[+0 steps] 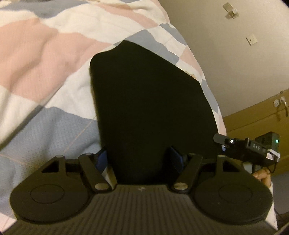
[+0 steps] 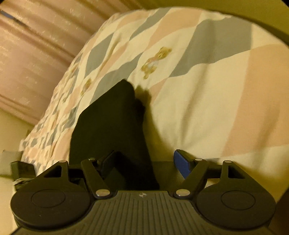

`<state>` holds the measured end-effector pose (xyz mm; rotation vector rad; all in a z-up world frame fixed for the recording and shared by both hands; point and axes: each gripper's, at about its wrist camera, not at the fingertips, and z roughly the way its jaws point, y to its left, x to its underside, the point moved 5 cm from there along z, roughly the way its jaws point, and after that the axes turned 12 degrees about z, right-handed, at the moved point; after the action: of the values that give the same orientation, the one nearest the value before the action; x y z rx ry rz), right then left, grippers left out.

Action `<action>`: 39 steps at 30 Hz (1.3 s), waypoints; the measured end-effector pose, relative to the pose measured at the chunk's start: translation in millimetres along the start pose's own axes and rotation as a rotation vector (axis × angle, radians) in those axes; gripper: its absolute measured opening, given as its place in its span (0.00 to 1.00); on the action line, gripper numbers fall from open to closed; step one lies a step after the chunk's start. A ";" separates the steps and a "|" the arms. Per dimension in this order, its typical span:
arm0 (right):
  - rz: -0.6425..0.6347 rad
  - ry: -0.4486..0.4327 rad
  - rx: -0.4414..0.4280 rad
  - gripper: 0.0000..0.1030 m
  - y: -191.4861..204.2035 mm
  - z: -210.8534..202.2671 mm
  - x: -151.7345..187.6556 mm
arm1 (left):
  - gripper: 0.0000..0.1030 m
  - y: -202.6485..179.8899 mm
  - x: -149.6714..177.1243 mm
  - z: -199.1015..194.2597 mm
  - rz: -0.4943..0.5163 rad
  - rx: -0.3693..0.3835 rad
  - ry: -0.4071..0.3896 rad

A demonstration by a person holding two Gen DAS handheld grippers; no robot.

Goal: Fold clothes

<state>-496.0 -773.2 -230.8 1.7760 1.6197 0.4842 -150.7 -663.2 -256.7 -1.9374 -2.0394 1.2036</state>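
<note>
A black garment (image 1: 148, 101) lies flat on a quilt (image 1: 36, 59) patched in pink, blue-grey and white. My left gripper (image 1: 139, 159) stands open at the garment's near edge. The cloth runs between its blue-padded fingers (image 1: 102, 159), which are wide apart. At the garment's right edge I see the right gripper's body (image 1: 243, 148), held by a hand (image 1: 263, 178). In the right wrist view the same black garment (image 2: 108, 126) rises in a fold and drapes past the left finger. My right gripper (image 2: 144, 162) is open too, its blue pad (image 2: 182, 164) clear of the cloth.
The quilt (image 2: 216, 90), with a bear print (image 2: 155, 61), covers the whole bed. A pale wall with socket plates (image 1: 231, 10) and a wooden door with a handle (image 1: 283, 104) lie to the right. A pink curtain (image 2: 36, 54) hangs beyond the bed.
</note>
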 end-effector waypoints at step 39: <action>0.117 0.288 -0.005 0.29 84.1 1.7 -53.2 | 0.21 -43.2 -62.2 -33.1 -0.164 0.079 0.174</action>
<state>-442.4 -825.3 -164.9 1.8719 1.7072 0.8302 -155.2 -697.3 -181.6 -1.7346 -1.9865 1.0247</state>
